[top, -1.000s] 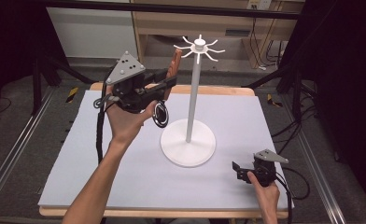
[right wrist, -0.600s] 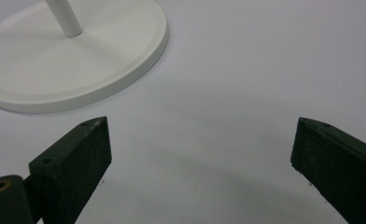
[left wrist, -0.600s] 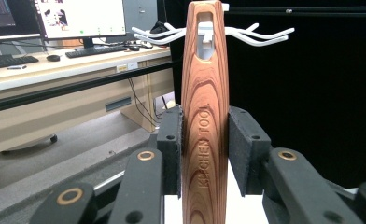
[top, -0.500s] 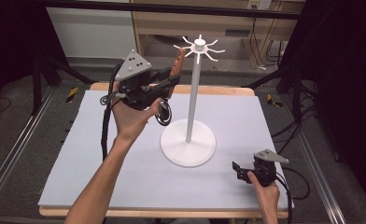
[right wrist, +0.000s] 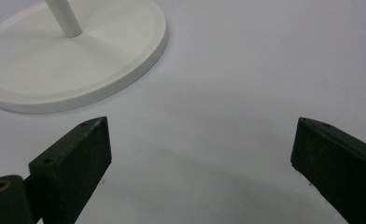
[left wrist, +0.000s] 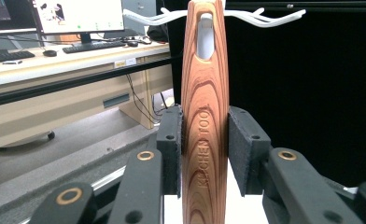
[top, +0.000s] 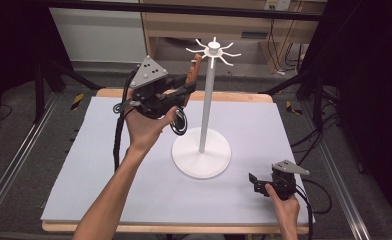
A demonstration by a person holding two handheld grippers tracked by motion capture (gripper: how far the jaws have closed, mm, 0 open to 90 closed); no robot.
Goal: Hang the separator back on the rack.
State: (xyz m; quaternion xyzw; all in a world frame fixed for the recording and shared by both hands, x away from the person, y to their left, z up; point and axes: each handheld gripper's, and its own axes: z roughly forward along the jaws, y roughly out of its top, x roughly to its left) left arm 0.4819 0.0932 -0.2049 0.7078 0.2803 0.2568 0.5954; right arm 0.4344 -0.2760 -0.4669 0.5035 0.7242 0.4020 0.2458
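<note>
My left gripper (top: 186, 90) is shut on the wooden handle (top: 195, 70) of a kitchen tool, held up beside the white hook stand (top: 207, 105). The handle stands upright, its top near the stand's ring of hooks (top: 213, 49). The tool's dark metal ring end (top: 179, 122) hangs below the hand. In the left gripper view both pads press the handle (left wrist: 204, 116), and a white hook arm (left wrist: 144, 17) crosses behind the handle's hanging hole (left wrist: 205, 39). My right gripper (top: 254, 180) rests open on the mat at the front right, its jaws (right wrist: 202, 135) wide apart with nothing between them.
The stand's round white base (top: 201, 159) sits mid-table on a pale mat (top: 84, 175); it also appears ahead of the right gripper (right wrist: 78, 56). A cable (top: 117, 135) trails from the left gripper. A wooden bench (top: 199, 25) stands behind the table.
The left gripper has carried the wooden-handled tool slightly right, nearer the stand's hooks. The right gripper has stayed still.
</note>
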